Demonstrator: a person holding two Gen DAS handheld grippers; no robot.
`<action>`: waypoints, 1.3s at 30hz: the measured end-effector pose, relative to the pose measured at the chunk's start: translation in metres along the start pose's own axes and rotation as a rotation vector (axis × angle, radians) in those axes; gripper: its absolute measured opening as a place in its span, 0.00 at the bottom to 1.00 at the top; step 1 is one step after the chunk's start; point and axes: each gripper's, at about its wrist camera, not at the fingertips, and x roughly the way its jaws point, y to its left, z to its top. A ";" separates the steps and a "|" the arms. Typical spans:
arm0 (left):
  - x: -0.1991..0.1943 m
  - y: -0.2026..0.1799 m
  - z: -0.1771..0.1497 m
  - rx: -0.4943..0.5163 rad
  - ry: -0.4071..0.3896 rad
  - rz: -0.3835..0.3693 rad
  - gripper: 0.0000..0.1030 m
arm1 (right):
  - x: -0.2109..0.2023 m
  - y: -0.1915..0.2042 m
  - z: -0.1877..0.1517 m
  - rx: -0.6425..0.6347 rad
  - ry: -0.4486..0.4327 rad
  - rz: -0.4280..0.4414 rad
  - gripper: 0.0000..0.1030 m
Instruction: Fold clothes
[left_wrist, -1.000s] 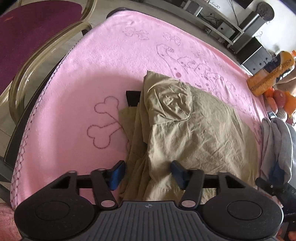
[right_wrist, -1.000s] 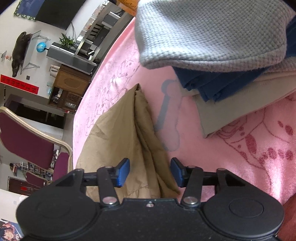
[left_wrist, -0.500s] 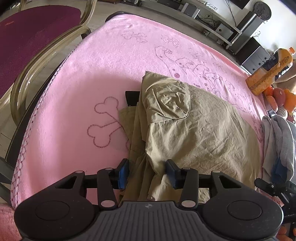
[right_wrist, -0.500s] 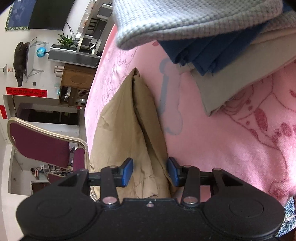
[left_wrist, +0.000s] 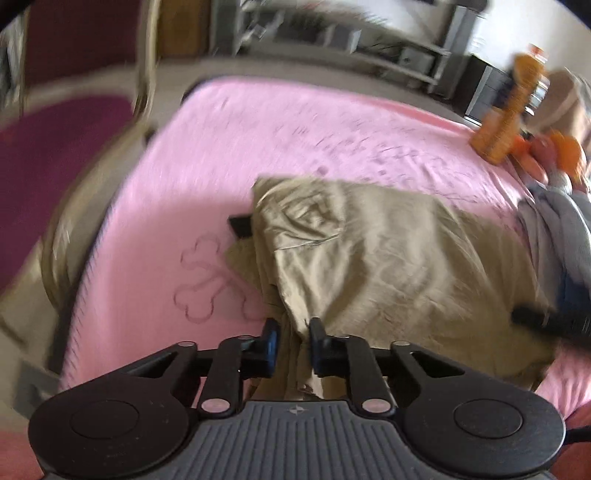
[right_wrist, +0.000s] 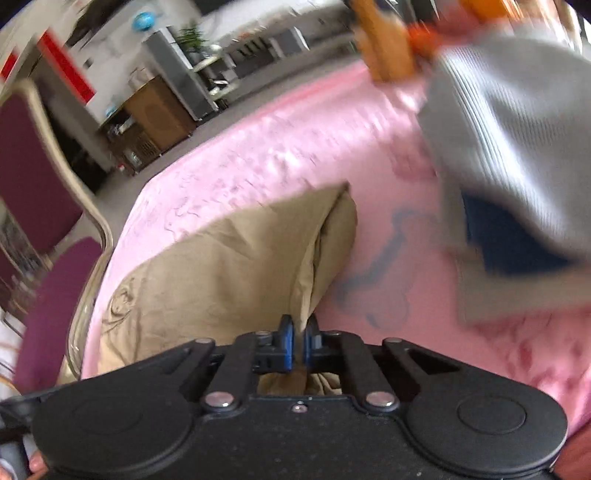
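left tongs are closing on the khaki garment's bunched near edge; right tongs are clamped on its other corner. the garment lies creased ahead of both, on the pink blanket.

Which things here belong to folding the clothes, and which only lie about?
For the job:
- khaki garment, pinched at its near edge by both tools
- left tool, closing on it
- right tool, shut on it

Lying about:
- folded grey and blue pile
- orange bottle
- purple chair
- pink blanket
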 end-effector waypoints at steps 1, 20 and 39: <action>-0.004 -0.001 0.000 0.000 -0.006 -0.012 0.12 | -0.007 0.009 0.006 -0.022 -0.005 0.002 0.05; -0.033 -0.028 0.028 -0.314 -0.099 -0.075 0.13 | -0.001 0.182 0.091 -0.970 -0.231 -0.005 0.10; -0.080 -0.056 0.050 0.098 -0.166 0.025 0.32 | -0.086 0.068 0.143 -0.379 -0.391 0.102 0.47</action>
